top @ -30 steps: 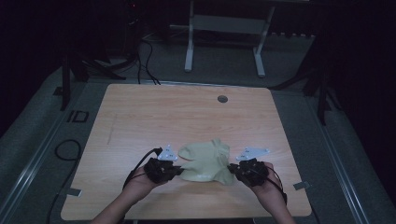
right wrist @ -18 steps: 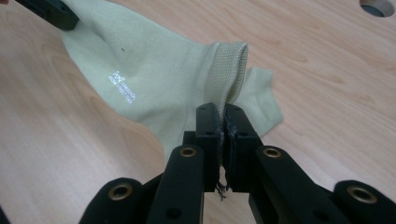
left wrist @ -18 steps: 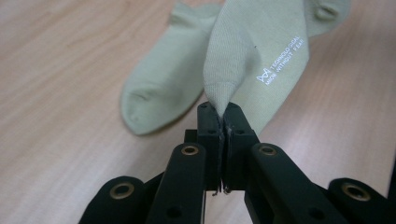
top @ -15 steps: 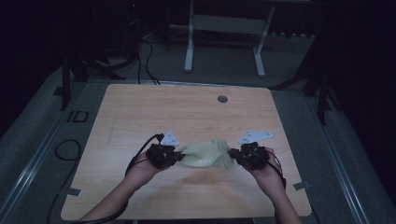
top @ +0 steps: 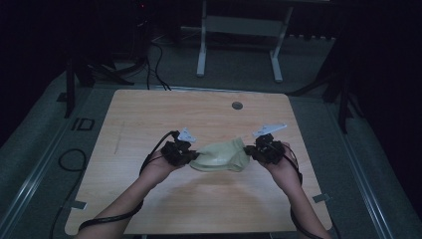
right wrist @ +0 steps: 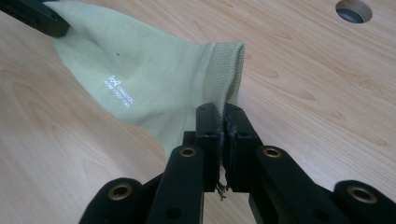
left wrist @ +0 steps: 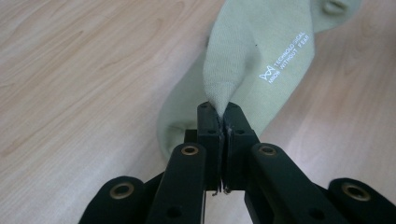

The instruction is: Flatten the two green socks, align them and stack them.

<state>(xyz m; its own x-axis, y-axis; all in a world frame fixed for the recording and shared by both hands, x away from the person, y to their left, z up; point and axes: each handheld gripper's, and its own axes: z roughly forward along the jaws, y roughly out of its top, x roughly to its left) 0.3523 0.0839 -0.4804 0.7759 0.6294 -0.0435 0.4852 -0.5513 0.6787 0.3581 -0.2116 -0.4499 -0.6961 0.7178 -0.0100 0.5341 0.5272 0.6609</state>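
Pale green sock stretched between two grippers near the tabletop's near edge, left gripper fingers clenched on one end, right gripper fingers clamped on its ribbed cuff.

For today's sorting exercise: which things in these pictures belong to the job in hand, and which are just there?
In the job:
- pale green sock
- left gripper, shut on one end of it
- right gripper, shut on the ribbed cuff

Just there:
- wooden table
- round hole in the tabletop
- metal stand on the floor behind
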